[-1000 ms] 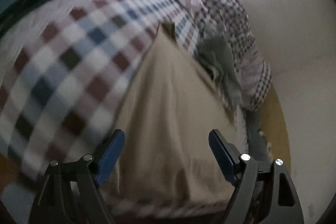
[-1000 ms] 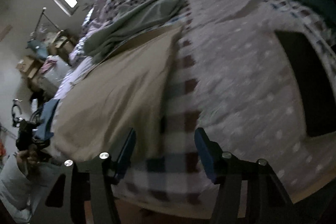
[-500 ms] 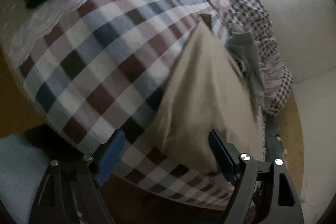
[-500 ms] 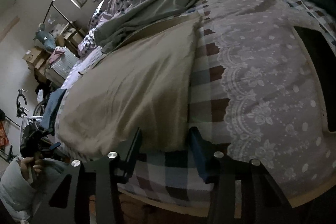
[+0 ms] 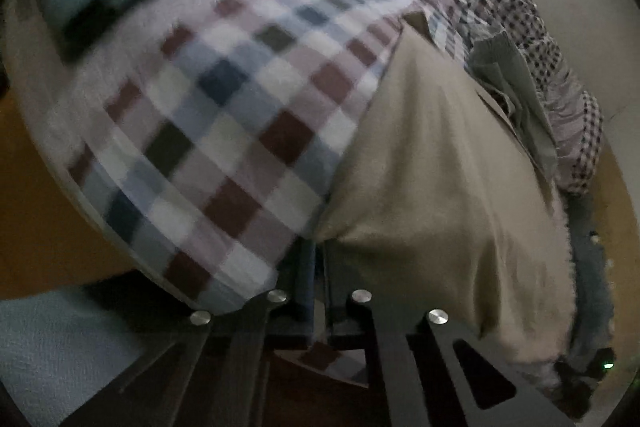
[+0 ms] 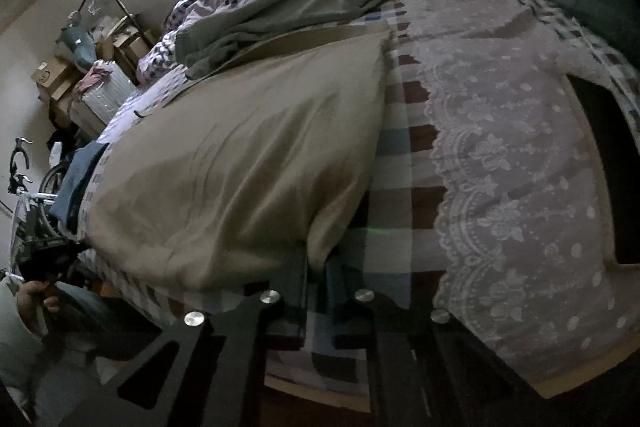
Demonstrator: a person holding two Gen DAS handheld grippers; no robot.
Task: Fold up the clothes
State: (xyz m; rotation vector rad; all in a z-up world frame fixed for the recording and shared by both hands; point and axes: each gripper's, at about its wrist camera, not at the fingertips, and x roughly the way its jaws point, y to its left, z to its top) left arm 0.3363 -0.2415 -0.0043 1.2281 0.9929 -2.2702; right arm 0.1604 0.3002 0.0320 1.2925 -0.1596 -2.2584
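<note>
**Me:** I start on the left. My left gripper point(image 5: 318, 267) has its two blue fingers point(image 5: 306, 267) pressed close together, and they pinch the near corner of the big tan soft cloth garment point(image 5: 440, 187). That garment lies spread flat on the bed with the checked blue, brown and white cover point(image 5: 240, 131), close to the near edge.

**Helper:** Is it heavy?

**Me:** I think it is light and floppy. It has soft folds and it sags. It will droop if I lift it by one spot, so holding two corners looks best to me.

**Helper:** And the right side?

**Me:** My right gripper point(image 6: 316, 275) also has its fingers squeezed together, on the other near corner of the same tan garment point(image 6: 240, 171). So both near corners are held. The cloth looks a bit smooth, so it may slip out if I tug hard.

**Helper:** What can you not see?

**Me:** The left picture is blurry, so the cloth edges are fuzzy. The finger tips sit partly under the cloth, so I cannot see how much is pinched. The far end of the garment goes under the rumpled grey-green cloth point(image 6: 280, 15), so I cannot tell its shape there. I cannot tell if it is a shirt or trousers, or if it is already folded once.
</note>
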